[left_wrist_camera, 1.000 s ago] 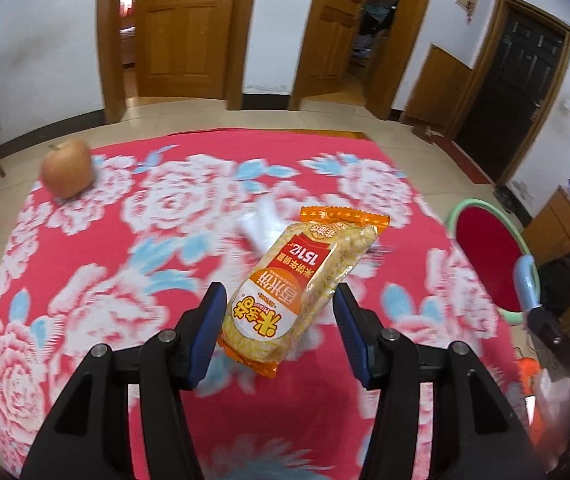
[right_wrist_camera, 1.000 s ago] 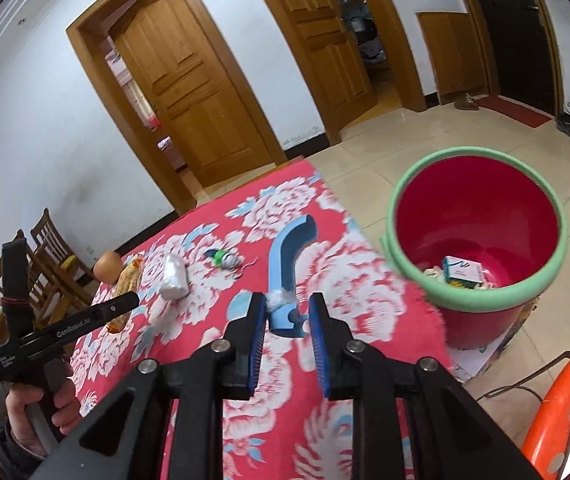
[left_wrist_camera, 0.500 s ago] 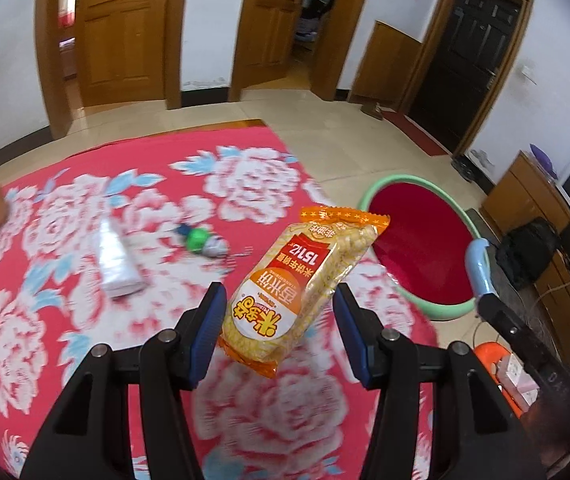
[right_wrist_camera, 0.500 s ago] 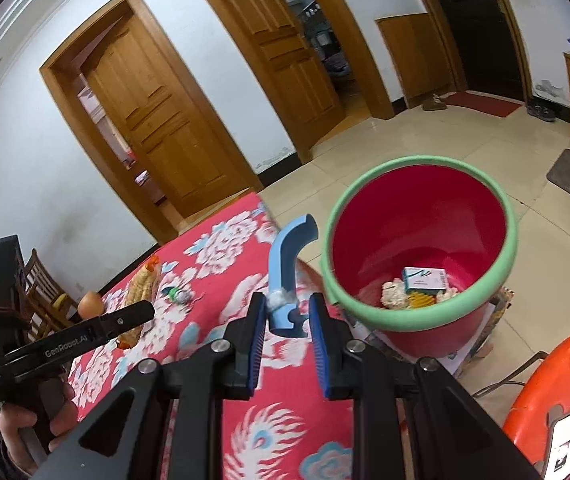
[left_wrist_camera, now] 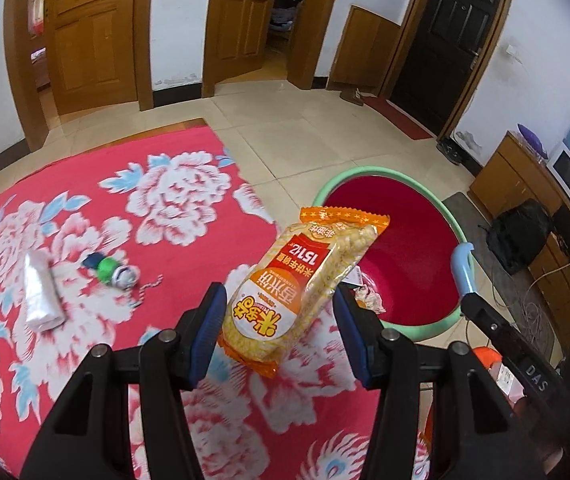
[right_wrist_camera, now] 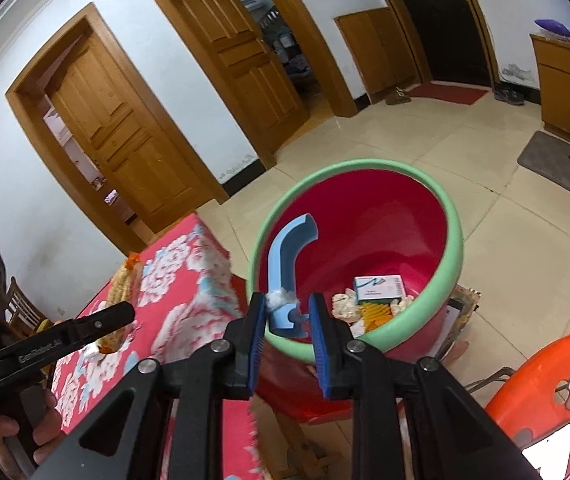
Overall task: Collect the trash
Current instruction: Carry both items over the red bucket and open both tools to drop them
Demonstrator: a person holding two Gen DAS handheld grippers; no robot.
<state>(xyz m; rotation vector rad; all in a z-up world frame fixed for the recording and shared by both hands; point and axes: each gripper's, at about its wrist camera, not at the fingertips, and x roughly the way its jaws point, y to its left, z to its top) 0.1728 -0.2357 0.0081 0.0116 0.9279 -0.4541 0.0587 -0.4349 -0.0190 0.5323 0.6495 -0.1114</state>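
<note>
Much of the scene is smearing: the floral cloth [left_wrist_camera: 85, 208] is blurring near the tabletop's far edge, and your own gripper bodies are blocking the near part of it in both views. Your right hand is staying out of sight, and only the knuckles of your left hand [right_wrist_camera: 17, 424] are showing at the frame's lower left corner. The bin's floor is half hidden behind its near wall.

Your left gripper [left_wrist_camera: 279, 330] is clamping a crinkly orange-and-yellow snack packet [left_wrist_camera: 301, 284], glossy film with a serrated top seam, its blue ribbed pads pressing both long sides. The packet is hanging above the tabletop's right edge, just beside the bin.

Your right gripper [right_wrist_camera: 285, 330] is pinching narrowly on a curved light-blue plastic piece [right_wrist_camera: 285, 256], smooth and channel-shaped, with a white fluffy tuft at the grip. It is hovering over the near rim of the bin [right_wrist_camera: 455, 248], a round red tub with a mint-green lip.

Inside the tub, a small white carton [right_wrist_camera: 379, 288] and crumpled scraps are lying. On the cloth, a silvery flattened wrapper [left_wrist_camera: 41, 292] and a small green-and-white object [left_wrist_camera: 115, 274], too blurred to identify, are lying towards the left edge.
</note>
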